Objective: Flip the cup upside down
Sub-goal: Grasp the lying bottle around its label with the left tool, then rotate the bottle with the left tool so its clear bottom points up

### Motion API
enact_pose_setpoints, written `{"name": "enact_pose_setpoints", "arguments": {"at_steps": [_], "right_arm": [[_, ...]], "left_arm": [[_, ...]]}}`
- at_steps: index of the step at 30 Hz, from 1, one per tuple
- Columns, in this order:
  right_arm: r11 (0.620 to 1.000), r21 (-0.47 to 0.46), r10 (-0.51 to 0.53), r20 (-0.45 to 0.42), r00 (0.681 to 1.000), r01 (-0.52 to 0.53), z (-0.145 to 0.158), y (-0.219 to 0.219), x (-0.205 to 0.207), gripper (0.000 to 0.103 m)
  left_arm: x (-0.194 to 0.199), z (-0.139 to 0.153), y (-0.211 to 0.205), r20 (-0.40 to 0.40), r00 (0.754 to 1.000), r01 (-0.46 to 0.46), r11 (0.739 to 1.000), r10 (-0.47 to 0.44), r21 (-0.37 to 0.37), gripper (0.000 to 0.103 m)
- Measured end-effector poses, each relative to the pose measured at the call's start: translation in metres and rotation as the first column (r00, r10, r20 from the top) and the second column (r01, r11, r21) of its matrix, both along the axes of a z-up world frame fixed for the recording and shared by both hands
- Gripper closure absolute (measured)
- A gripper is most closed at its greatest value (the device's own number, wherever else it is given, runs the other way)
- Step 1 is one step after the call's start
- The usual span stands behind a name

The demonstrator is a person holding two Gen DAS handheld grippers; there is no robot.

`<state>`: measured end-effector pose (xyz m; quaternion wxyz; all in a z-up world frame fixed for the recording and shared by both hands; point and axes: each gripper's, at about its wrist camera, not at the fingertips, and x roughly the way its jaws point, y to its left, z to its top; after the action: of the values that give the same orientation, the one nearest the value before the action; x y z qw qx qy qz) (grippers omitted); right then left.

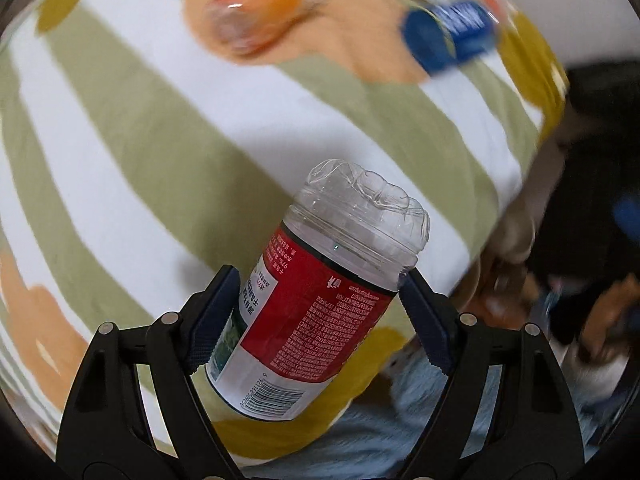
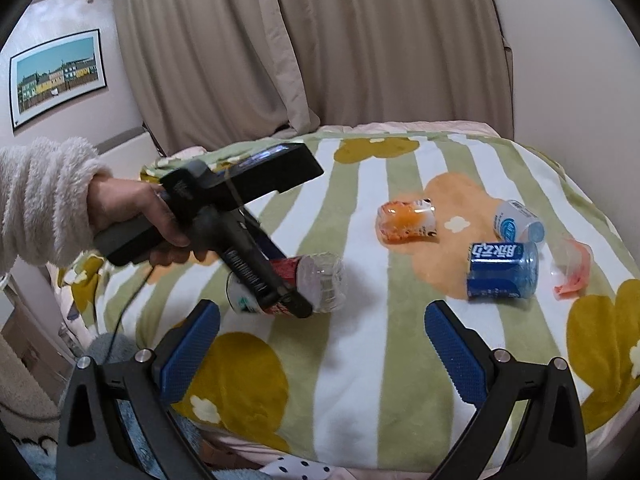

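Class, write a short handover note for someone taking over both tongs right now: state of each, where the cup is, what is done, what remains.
Left tongs: shut on the clear plastic cup with the red and white label, held tilted in the air above the striped blanket.
Right tongs: open, holding nothing.
Done: cup gripped and lifted.
Left: finish turning it upside down, set it on the blanket, release.
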<state>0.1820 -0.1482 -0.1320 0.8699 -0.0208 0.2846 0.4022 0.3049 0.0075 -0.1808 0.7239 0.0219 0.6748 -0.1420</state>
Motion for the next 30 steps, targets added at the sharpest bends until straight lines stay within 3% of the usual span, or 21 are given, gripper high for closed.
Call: {"name": "enact_pose_setpoints", "arguments": {"at_steps": [6, 11, 14, 17, 21, 24, 27, 30], "right_arm": [[1.0, 0.014, 0.015, 0.004, 1.0, -0.016, 0.002, 0.006, -0.005, 0.001], [1.0, 0.027, 0.011, -0.004, 1.0, -0.011, 0.006, 0.004, -0.005, 0.0], [1.0, 0.022, 0.002, 0.001, 1.0, -0.002, 0.006, 0.004, -0.005, 0.0], [1.0, 0.022, -0.012, 0.015, 1.0, 0.011, 0.007, 0.005, -0.008, 0.0], [0.995, 0.044, -0.092, 0.019, 0.996, 0.091, 0.007, 0.002, -0.012, 0.0], [0.986, 0.071, -0.15, 0.018, 0.989, 0.148, 0.002, 0.0, -0.016, 0.001], [0.978, 0.041, -0.207, 0.022, 0.978, 0.206, -0.009, -0.001, -0.017, 0.001], [0.976, 0.046, -0.21, -0.015, 0.978, 0.211, -0.015, -0.004, -0.014, 0.001]], "left_arm": [[0.004, -0.022, 0.018, -0.036, 0.987, -0.156, 0.987, 0.155, -0.04, 0.023], [0.002, -0.011, 0.013, -0.003, 0.991, -0.136, 0.991, 0.136, 0.005, 0.021], [0.003, 0.005, 0.006, 0.051, 0.997, -0.063, 0.996, 0.06, 0.069, 0.02], [0.001, 0.019, -0.009, 0.104, 0.992, 0.058, 0.987, -0.074, 0.15, 0.016], [0.0, 0.014, -0.034, 0.085, 0.963, 0.228, 0.938, -0.257, 0.259, 0.016], [-0.001, 0.007, -0.046, 0.073, 0.943, 0.297, 0.917, -0.326, 0.264, 0.016], [-0.006, -0.007, -0.065, 0.056, 0.925, 0.349, 0.898, -0.376, 0.267, 0.016], [-0.007, -0.017, -0.078, 0.042, 0.913, 0.379, 0.882, -0.406, 0.279, 0.016]]}}
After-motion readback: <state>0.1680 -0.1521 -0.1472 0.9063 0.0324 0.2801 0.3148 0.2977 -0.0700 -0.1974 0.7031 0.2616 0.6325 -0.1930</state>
